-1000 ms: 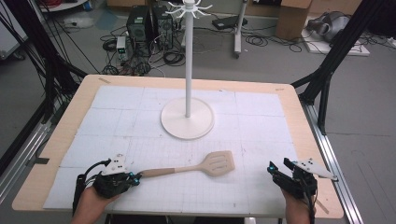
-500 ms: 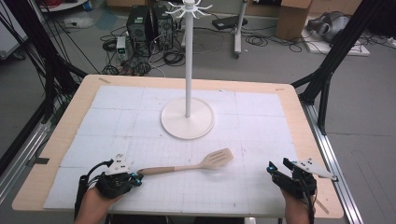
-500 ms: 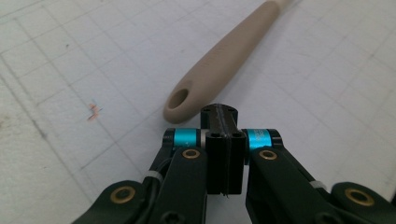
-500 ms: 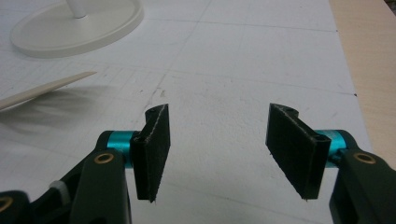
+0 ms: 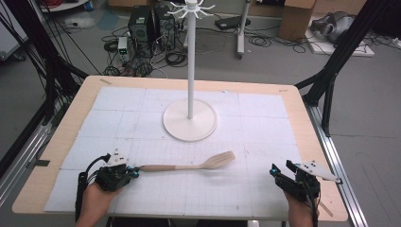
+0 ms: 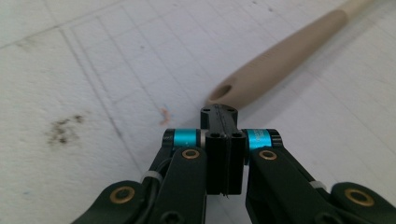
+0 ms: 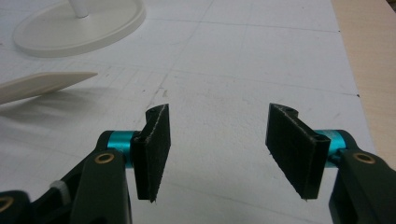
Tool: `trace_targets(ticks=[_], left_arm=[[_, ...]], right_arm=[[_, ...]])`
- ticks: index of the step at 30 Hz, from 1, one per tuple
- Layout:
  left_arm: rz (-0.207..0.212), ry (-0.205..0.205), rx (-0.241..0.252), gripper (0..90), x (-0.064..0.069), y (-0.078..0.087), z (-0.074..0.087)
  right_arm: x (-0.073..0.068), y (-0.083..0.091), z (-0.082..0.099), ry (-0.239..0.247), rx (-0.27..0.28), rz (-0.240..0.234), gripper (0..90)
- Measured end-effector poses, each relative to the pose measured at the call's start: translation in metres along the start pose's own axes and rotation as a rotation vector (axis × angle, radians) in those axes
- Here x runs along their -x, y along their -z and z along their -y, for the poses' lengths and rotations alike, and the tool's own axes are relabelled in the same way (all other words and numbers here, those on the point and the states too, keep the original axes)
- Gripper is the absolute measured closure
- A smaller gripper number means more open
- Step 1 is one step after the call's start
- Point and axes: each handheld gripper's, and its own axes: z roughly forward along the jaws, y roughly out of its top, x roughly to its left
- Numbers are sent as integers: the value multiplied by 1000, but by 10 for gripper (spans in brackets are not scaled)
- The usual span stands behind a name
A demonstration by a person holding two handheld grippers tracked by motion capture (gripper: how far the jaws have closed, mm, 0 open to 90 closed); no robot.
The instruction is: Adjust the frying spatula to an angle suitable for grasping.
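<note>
A pale wooden spatula (image 5: 189, 166) lies on the white gridded mat, head to the right, handle to the left. My left gripper (image 5: 136, 171) is shut with nothing between its jaws. In the left gripper view the closed tips (image 6: 218, 112) sit right at the holed end of the spatula handle (image 6: 280, 60); whether they touch it I cannot tell. My right gripper (image 5: 282, 167) rests near the front right of the mat, open and empty. In the right gripper view its jaws (image 7: 222, 112) stand wide apart, with the spatula head (image 7: 37, 84) off to the left, a shadow beneath it.
A white stand with a round base (image 5: 205, 124) and a tall pole topped by hooks (image 5: 191, 8) rises at the mat's middle; the base (image 7: 79, 28) also appears in the right gripper view. The bare wooden table edge (image 5: 312, 137) runs along the right. Cables and boxes lie on the floor behind.
The spatula has swung a little, its head moving away from me toward the stand. My left gripper shifted slightly at the handle end. The right gripper stayed still.
</note>
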Motion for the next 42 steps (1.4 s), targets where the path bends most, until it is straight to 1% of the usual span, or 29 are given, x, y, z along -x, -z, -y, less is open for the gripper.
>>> trace_targets(ticks=[3, 4, 5, 6, 7, 8, 9, 11, 12, 13, 15, 16, 17, 18, 19, 21, 23, 25, 26, 27, 29, 30, 32, 33, 37, 38, 39, 40, 42], left_arm=[[-1, 28, 7, 896, -3, -3, -1], [-4, 22, 7, 896, -2, -3, -1], [2, 26, 7, 896, -1, -2, -1], [18, 26, 2, 896, 1, -1, -1], [16, 14, -1, 896, 3, 2, 0], [19, 15, 4, 896, 3, 4, 0], [24, 19, 10, 896, 4, 6, 1], [18, 10, 18, 896, 4, 11, 3], [22, 8, 27, 896, 4, 14, 5], [37, 7, 36, 896, 3, 15, 6], [56, -5, 34, 896, 4, 17, 8], [88, -7, 33, 896, 5, 15, 9], [106, -7, 24, 896, 6, 14, 9], [126, -5, 26, 896, 8, 12, 10], [143, -16, 19, 896, 10, 10, 9], [156, -39, 5, 896, 15, 4, 8], [136, -45, 2, 896, 19, -1, 4], [111, -40, 10, 896, 18, -3, 1], [93, -43, 22, 896, 17, -4, -1], [86, -38, 28, 896, 17, -4, -3], [64, -42, 43, 896, 16, -4, -7], [55, -41, 38, 896, 16, -5, -9], [44, -46, 36, 896, 15, -5, -10], [38, -39, 45, 896, 15, -6, -10], [-7, -57, 60, 896, 16, -6, -11], [-14, -50, 60, 896, 16, -7, -11], [-14, -53, 53, 896, 15, -6, -11], [-8, -51, 54, 896, 15, -6, -10], [0, -59, 43, 896, 15, -6, -9]], right_arm=[[0, -1, 0, 4, 4, -4, 393], [0, 0, 0, 5, 2, -1, 393], [1, -1, 0, 4, 5, -2, 393], [1, 0, 0, -2, 1, -2, 393], [1, 0, 0, -4, 1, -2, 393], [2, 0, 0, 5, 3, 0, 393], [2, 0, 0, 2, 2, 0, 393], [2, 0, 0, 5, 6, 0, 393], [2, 1, 1, -1, 6, 1, 393], [2, 1, 1, 2, 9, 3, 394], [2, 1, 1, 2, 4, 2, 394], [2, 0, 1, -1, 3, 1, 394], [2, 0, 0, 1, 3, -1, 394], [1, -1, 0, 2, 5, -1, 394], [0, -1, 0, 1, 1, -2, 395], [0, -1, 0, 7, 3, -1, 395], [0, -1, 0, 1, 3, 0, 395], [0, -1, 0, 3, 3, -1, 395], [0, -1, 0, 6, 2, -1, 395], [0, -1, 0, 4, 4, -2, 395], [1, 0, 1, 3, 5, -2, 395], [1, 0, 1, 1, 4, -2, 395], [2, 0, 1, 6, 3, -1, 395], [1, 0, 1, 4, 6, -1, 395], [0, -1, 1, 4, 1, -5, 395], [0, -1, 1, 5, 1, -6, 395], [0, -1, 1, 3, 1, -7, 395], [0, -1, 1, 5, 3, -7, 395], [-1, -2, 0, -4, 5, -15, 395]])
